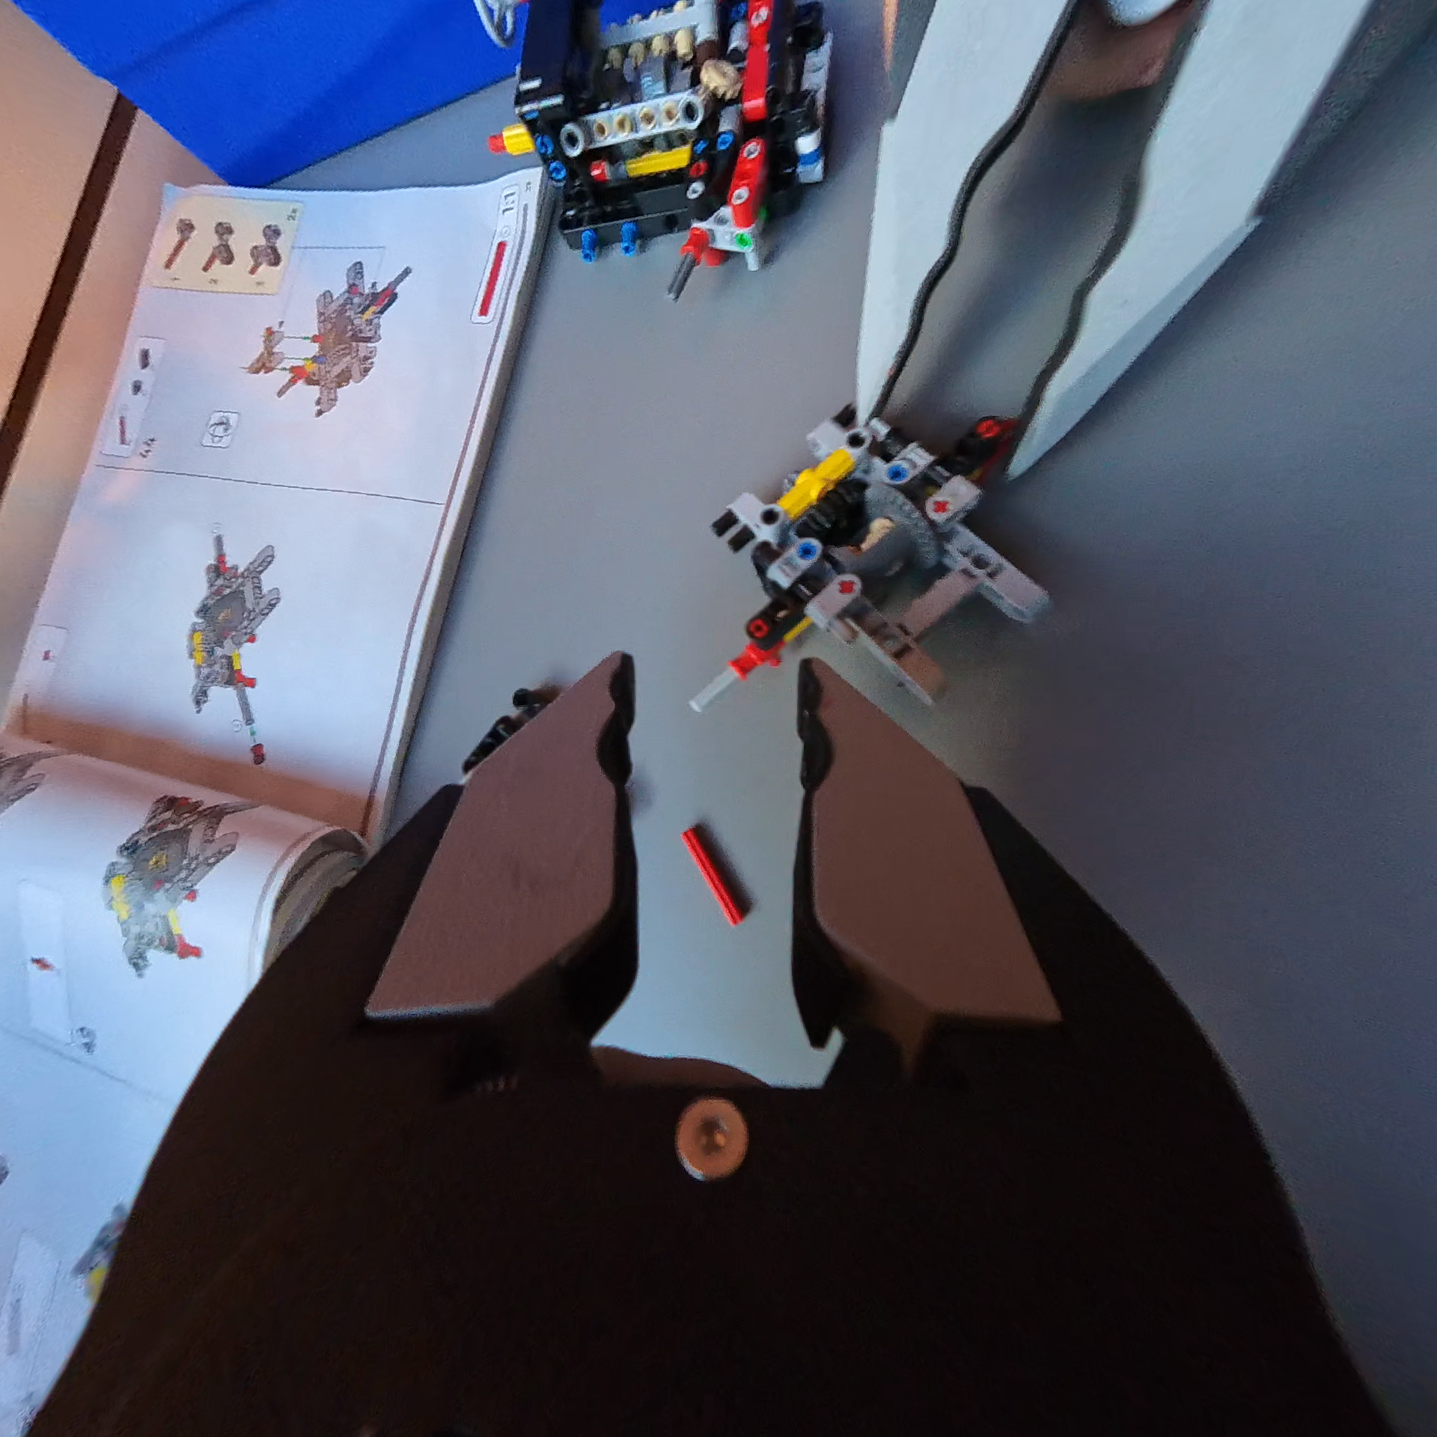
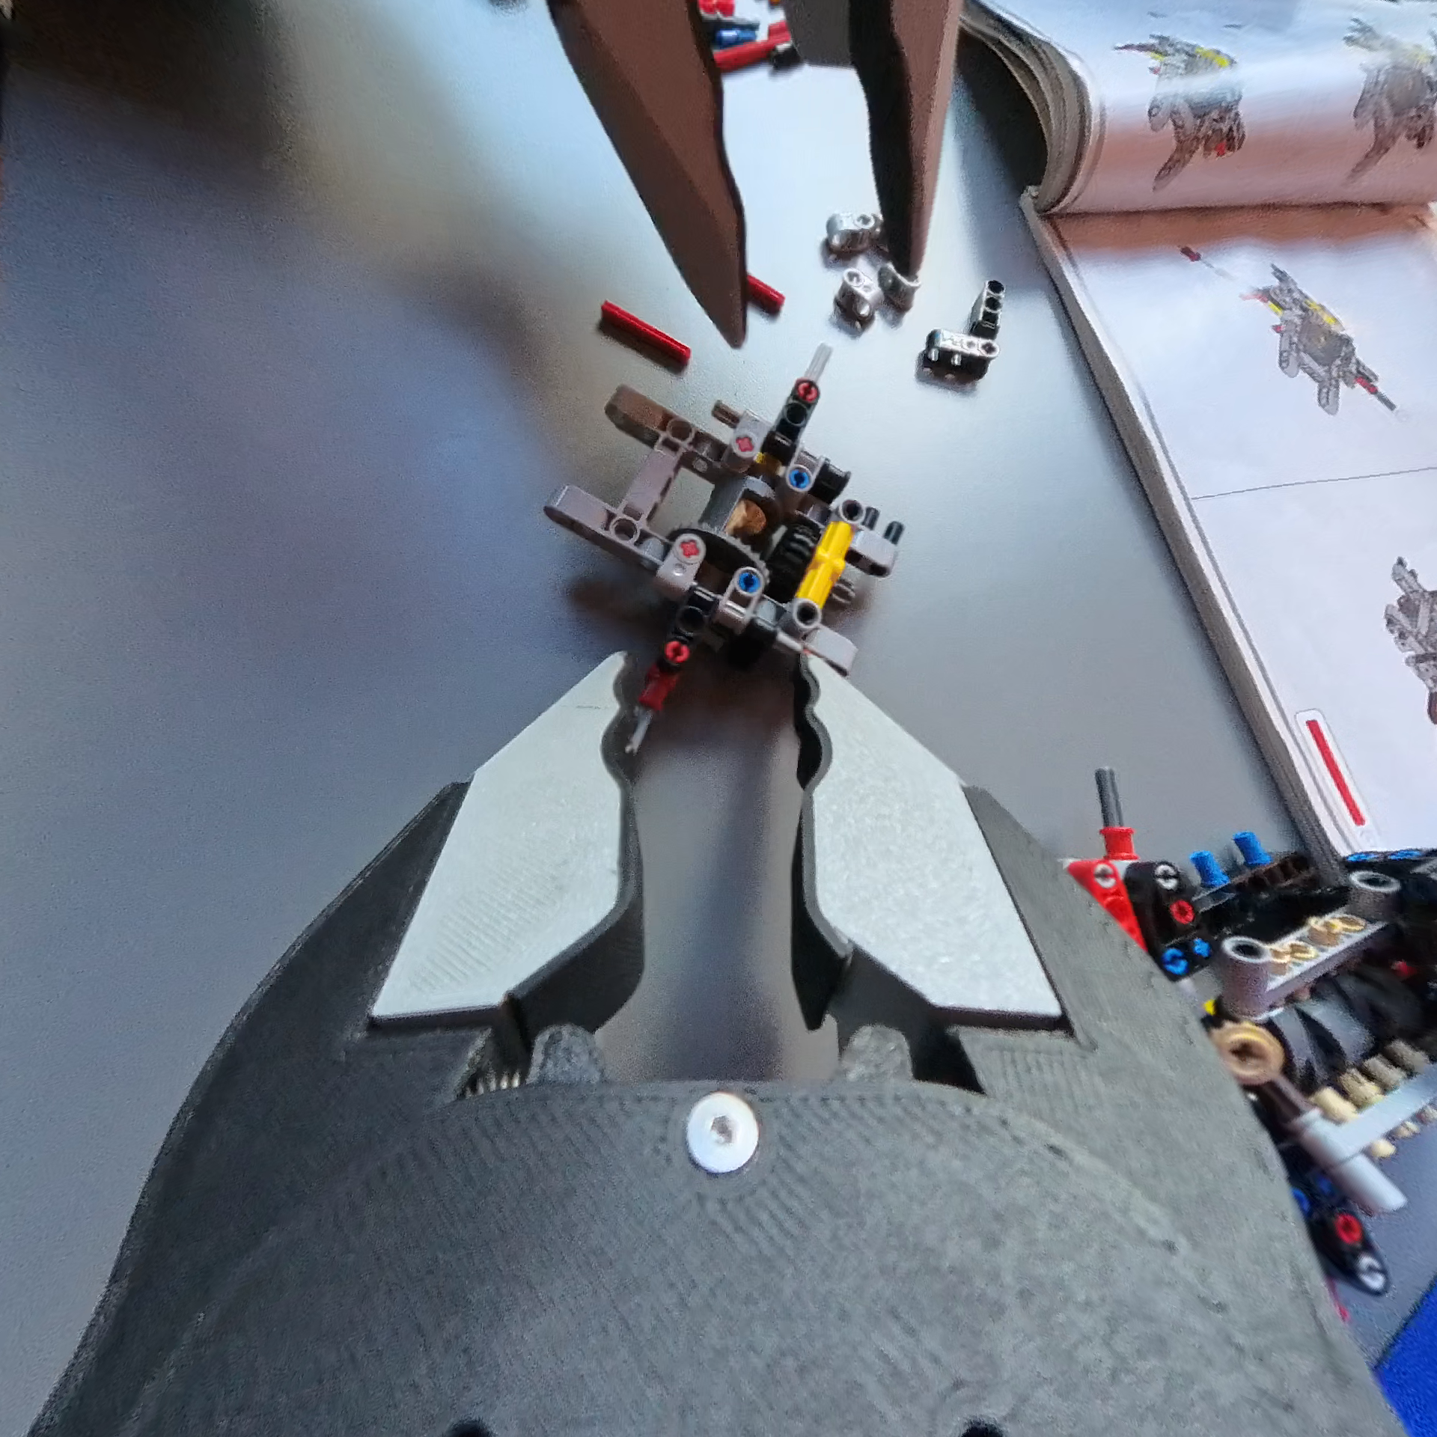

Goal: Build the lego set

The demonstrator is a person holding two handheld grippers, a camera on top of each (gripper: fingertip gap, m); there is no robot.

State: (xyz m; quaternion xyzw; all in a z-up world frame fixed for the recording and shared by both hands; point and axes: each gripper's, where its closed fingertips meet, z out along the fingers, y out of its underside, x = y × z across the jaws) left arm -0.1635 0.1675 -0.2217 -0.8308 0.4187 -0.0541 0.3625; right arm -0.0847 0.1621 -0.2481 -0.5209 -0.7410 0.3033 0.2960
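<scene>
claws first: the right claw point(image 2: 711, 669) stands partly parted with its pale fingertips at the near end of a small grey, black and yellow brick gear assembly point(image 2: 739, 536) resting on the grey surface point(image 2: 272, 466). one tip seems to touch a grey beam and the other stands beside the red-and-grey axle end, but i cannot tell whether the pads press on it. the left claw point(image 1: 715, 684) is also partly parted and holds nothing; it hangs just short of the far end of that assembly, above a loose red axle point(image 1: 715, 875) lying on the surface.

further out lie another red axle point(image 2: 645, 333), a few small grey connectors point(image 2: 855, 256) and a black connector point(image 2: 964, 338). an open instruction booklet point(image 1: 311, 389) lies along one side, and a larger black, red and grey brick build point(image 1: 669, 132) stands beyond. a blue bin point(image 1: 272, 70) sits at the surface's edge, its contents out of sight.
</scene>
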